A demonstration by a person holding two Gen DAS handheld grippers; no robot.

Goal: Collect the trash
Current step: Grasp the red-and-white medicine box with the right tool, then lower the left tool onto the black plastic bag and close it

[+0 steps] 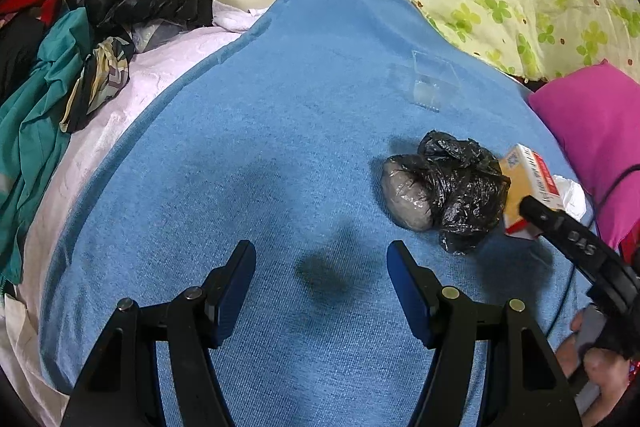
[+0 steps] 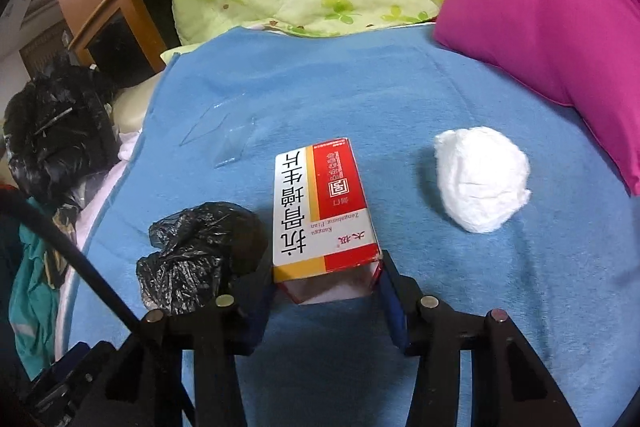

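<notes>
Presently the right gripper (image 2: 326,277) clamps the open near end of the box (image 2: 320,207), red, white and yellow, lying on the blue blanket (image 2: 460,307). Black bag (image 2: 196,255) at nine o'clock, tissue (image 2: 482,185) at two. Left gripper (image 1: 321,267) gapes empty.

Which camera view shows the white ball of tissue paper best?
The right wrist view: the tissue ball lies whole and unhidden on the blue blanket, to the right of the medicine box. In the left wrist view only a small white edge of it shows behind the box and the right tool.
</notes>
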